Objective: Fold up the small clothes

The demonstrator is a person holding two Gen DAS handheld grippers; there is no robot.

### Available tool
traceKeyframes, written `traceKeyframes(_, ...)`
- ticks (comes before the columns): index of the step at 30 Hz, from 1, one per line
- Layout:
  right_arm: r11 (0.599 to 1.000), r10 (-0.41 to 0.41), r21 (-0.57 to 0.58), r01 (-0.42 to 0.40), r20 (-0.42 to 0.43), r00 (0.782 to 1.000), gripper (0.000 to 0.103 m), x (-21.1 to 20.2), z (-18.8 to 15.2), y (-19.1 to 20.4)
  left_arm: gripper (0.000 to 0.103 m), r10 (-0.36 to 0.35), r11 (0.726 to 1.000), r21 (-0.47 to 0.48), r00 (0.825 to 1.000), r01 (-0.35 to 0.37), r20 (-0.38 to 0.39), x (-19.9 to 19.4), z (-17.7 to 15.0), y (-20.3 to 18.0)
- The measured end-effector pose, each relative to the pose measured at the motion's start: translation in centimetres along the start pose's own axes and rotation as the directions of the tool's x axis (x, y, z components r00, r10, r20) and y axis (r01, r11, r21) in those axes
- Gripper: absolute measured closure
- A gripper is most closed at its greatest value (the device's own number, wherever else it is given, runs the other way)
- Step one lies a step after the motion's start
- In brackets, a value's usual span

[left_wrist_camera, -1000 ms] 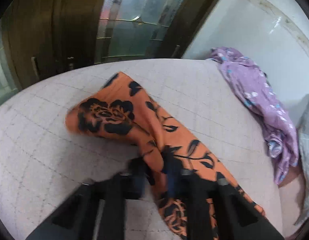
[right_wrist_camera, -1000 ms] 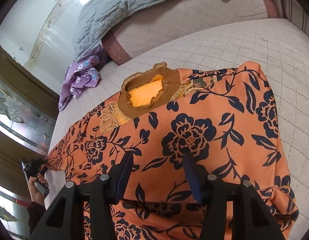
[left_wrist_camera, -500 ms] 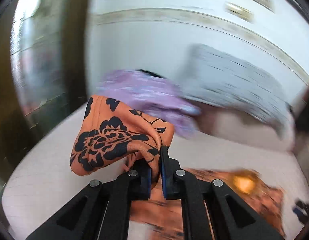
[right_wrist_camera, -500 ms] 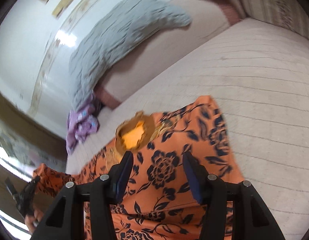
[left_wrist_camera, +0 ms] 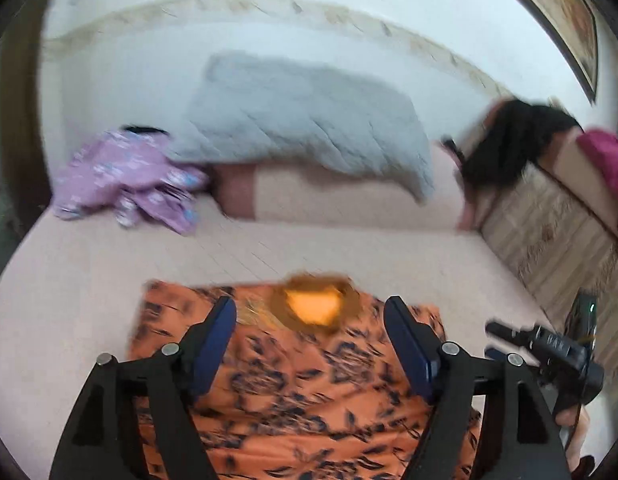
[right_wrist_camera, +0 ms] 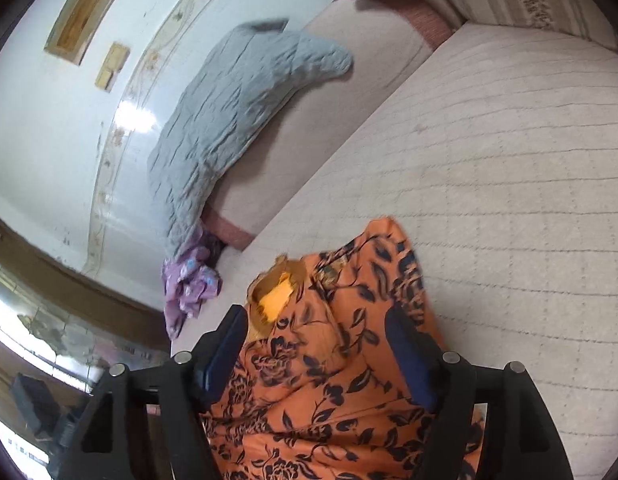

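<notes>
An orange top with a dark floral print (left_wrist_camera: pixel 301 392) lies on the quilted bed, its brown collar (left_wrist_camera: pixel 313 304) towards the far side. My left gripper (left_wrist_camera: pixel 311 320) hangs open and empty over its collar end. In the right wrist view the same top (right_wrist_camera: pixel 329 396) lies partly folded, one side laid over its body. My right gripper (right_wrist_camera: pixel 315 340) is open and empty just above it. The right gripper also shows at the right edge of the left wrist view (left_wrist_camera: pixel 549 352).
A purple patterned garment (left_wrist_camera: pixel 129 184) lies bunched at the far left of the bed (left_wrist_camera: pixel 349 252). A grey quilted blanket (left_wrist_camera: pixel 309 120) drapes over the pink backrest. A patterned cushion wall (left_wrist_camera: pixel 549 232) borders the right side.
My left gripper has let go of the orange sleeve it held pinched, opened, and swung round over the collar. The sleeve now lies folded onto the top. The right gripper stayed open and tilted.
</notes>
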State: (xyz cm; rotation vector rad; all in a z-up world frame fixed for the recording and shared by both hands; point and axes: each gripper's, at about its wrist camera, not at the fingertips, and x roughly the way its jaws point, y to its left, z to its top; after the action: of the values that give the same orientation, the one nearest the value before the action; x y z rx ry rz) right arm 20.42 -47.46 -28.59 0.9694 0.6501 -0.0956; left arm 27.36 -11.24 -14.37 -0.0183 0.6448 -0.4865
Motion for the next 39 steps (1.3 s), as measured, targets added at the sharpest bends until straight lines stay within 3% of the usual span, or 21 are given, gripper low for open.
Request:
traceKeyframes(2,1.000,0.012,-0.017,-0.013,-0.041,0.999,0.028,1.2,-0.6,0.7,0.023,0.109,0.994,-0.020,0.994,-0.109,0.008,-0.3,-0.1,2.4)
traceKeyframes(4,0.999,0.017,-0.039,-0.021,-0.087,0.996,0.028,3.0,-1.2,1.6,0.023,0.220,0.974,-0.050,0.975,-0.221,-0.025,0.4,-0.8,5.3)
traceKeyframes(10,0.990,-0.078,-0.124,0.061,-0.139,0.987,0.030,8.5,-1.8,2.1,0.023,0.374,0.910,-0.140,0.918,-0.391,-0.131,3.9,-4.1,13.3)
traceKeyframes(12,0.990,-0.099,-0.113,0.080,-0.169,0.981,0.031,10.7,-2.0,1.6,0.023,0.387,0.898,-0.156,0.906,-0.412,-0.170,5.5,-4.3,15.0)
traceKeyframes(16,0.978,-0.142,-0.179,0.109,-0.182,0.973,0.037,14.1,-2.2,2.0,0.023,0.430,0.881,-0.135,0.887,-0.453,-0.171,7.9,-4.4,16.4)
traceKeyframes(18,0.970,-0.173,-0.207,0.127,-0.223,0.959,0.052,16.0,-2.9,2.2,0.023,0.435,0.883,-0.109,0.882,-0.458,-0.182,9.1,-4.4,16.3)
traceKeyframes(19,0.959,-0.207,-0.238,0.154,-0.217,0.954,0.063,16.4,-3.3,2.5,0.024,0.451,0.877,-0.084,0.869,-0.474,-0.202,10.0,-4.6,16.2)
traceKeyframes(20,0.938,-0.246,-0.293,0.185,-0.191,0.950,0.086,16.4,-3.7,3.2,0.027,0.459,0.872,-0.066,0.858,-0.484,-0.233,10.8,-4.9,16.2)
traceKeyframes(21,0.922,-0.258,-0.340,0.183,-0.191,0.947,0.090,16.6,-4.2,3.9,0.030,0.454,0.873,-0.057,0.851,-0.484,-0.262,11.2,-5.2,16.3)
traceKeyframes(23,0.920,-0.240,-0.353,0.167,-0.173,0.955,0.092,15.7,-4.5,5.2,0.036,0.437,0.879,-0.047,0.842,-0.474,-0.316,12.0,-6.0,16.4)
traceKeyframes(26,0.890,-0.231,-0.412,0.197,-0.034,0.972,0.093,11.8,-4.3,7.6,0.036,0.453,0.874,-0.024,0.831,-0.485,-0.322,11.9,-6.4,16.0)
traceKeyframes(28,0.887,-0.233,-0.398,0.232,0.046,0.971,0.093,8.8,-3.5,7.8,0.036,0.463,0.870,-0.011,0.826,-0.493,-0.322,11.6,-6.7,15.7)
traceKeyframes(30,0.894,-0.265,-0.362,0.263,0.046,0.963,0.093,7.3,-2.6,6.2,0.036,0.474,0.865,0.005,0.816,-0.501,-0.330,11.6,-7.0,15.3)
traceKeyframes(32,0.918,-0.298,-0.301,0.259,-0.091,0.950,0.088,8.1,-2.0,3.3,0.036,0.482,0.864,0.019,0.815,-0.503,-0.321,11.6,-7.1,14.8)
traceKeyframes(33,0.928,-0.319,-0.257,0.270,-0.172,0.932,0.088,8.9,-2.1,1.5,0.036,0.479,0.867,0.022,0.822,-0.497,-0.309,11.6,-6.9,14.5)
traceKeyframes(35,0.929,-0.362,-0.199,0.311,-0.321,0.875,0.086,10.6,-2.1,-1.0,0.036,0.460,0.881,0.016,0.847,-0.473,-0.268,11.3,-6.3,13.8)
traceKeyframes(36,0.934,-0.353,-0.189,0.304,-0.340,0.872,0.086,10.7,-1.8,-1.2,0.036,0.456,0.885,0.021,0.856,-0.465,-0.244,11.2,-6.1,13.3)
traceKeyframes(37,0.940,-0.335,-0.172,0.293,-0.324,0.885,0.080,10.1,-1.1,-1.4,0.036,0.457,0.887,0.038,0.862,-0.461,-0.220,11.1,-5.9,12.7)
traceKeyframes(39,0.935,-0.348,-0.152,0.320,-0.230,0.909,0.066,8.4,0.3,-1.6,0.036,0.470,0.882,0.093,0.860,-0.461,-0.199,11.4,-6.1,11.6)
